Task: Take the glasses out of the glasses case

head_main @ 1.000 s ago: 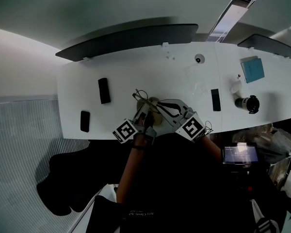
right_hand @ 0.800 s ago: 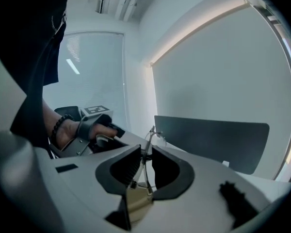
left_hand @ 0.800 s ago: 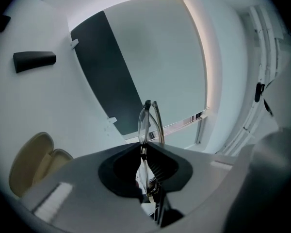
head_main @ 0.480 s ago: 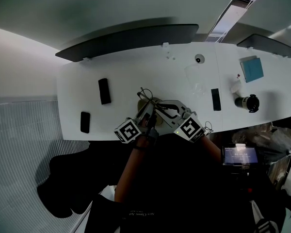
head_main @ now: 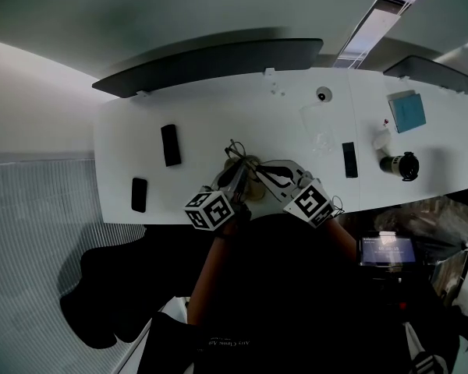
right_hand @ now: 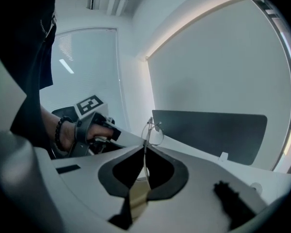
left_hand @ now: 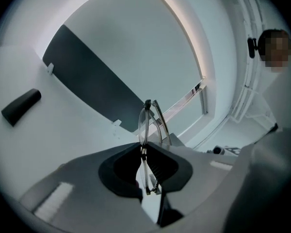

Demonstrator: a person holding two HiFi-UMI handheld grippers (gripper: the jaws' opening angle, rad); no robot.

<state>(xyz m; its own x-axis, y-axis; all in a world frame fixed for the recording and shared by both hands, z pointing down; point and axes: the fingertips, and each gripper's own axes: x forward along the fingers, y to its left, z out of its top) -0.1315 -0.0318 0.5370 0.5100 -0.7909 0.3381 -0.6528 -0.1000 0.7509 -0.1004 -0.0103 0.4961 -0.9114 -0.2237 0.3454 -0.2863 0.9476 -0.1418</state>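
left tongs (left_hand: 145,148) clamp glasses (left_hand: 149,122); head view adds tan case (head_main: 251,176), probably

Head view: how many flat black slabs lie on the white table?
3: far-left slab near the front edge, left slab farther back, right slab on the opposite side. Others may be hidden.

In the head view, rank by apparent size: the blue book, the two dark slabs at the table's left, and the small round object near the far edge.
1. blue book
2. farther dark slab and nearer dark slab: nearly alike, not ranked
3. round object
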